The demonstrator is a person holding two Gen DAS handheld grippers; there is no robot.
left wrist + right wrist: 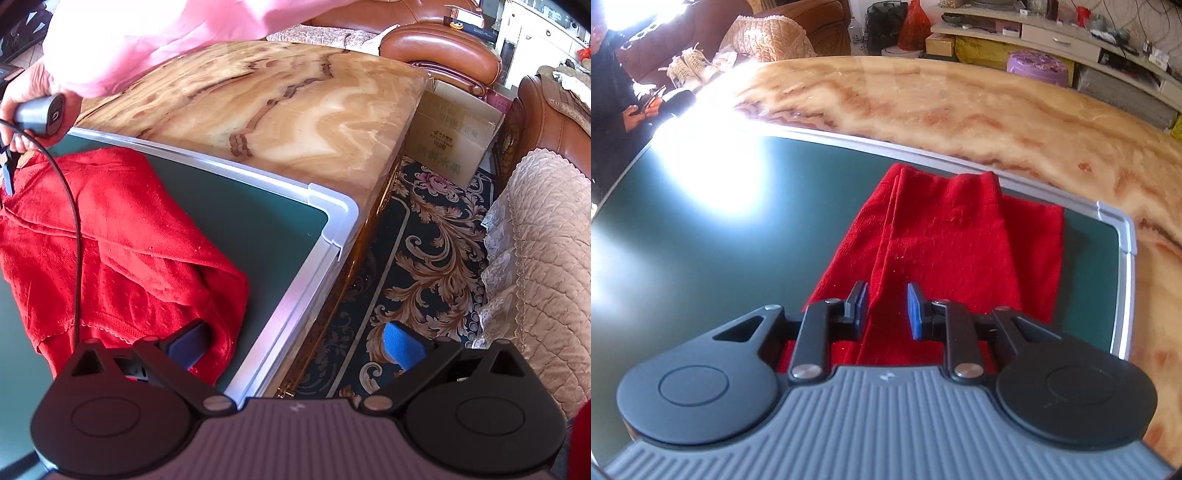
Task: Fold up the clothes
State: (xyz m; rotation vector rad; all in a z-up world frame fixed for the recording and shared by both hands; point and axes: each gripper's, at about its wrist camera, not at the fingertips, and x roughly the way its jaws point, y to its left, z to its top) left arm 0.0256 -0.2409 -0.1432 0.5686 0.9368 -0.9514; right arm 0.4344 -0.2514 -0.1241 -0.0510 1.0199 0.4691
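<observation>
A red garment lies partly folded on a dark green board with a pale frame, and the board rests on a marbled tan bench.

From the left wrist camera, the left gripper hangs over the board's corner. Its jaws stand wide apart with nothing between them: one blue pad sits above the garment's near edge, the other above a patterned carpet beside the bench. At the far left, a hand in a pink sleeve grips the handle of the right gripper, and a black cable trails across the red cloth.

From the right wrist camera, the right gripper points down at the garment. Its jaws are narrowly parted, with red cloth below the gap but not pinched. Strong glare whitens the board's left side. A person sits at the far left edge, beside brown sofas.
</observation>
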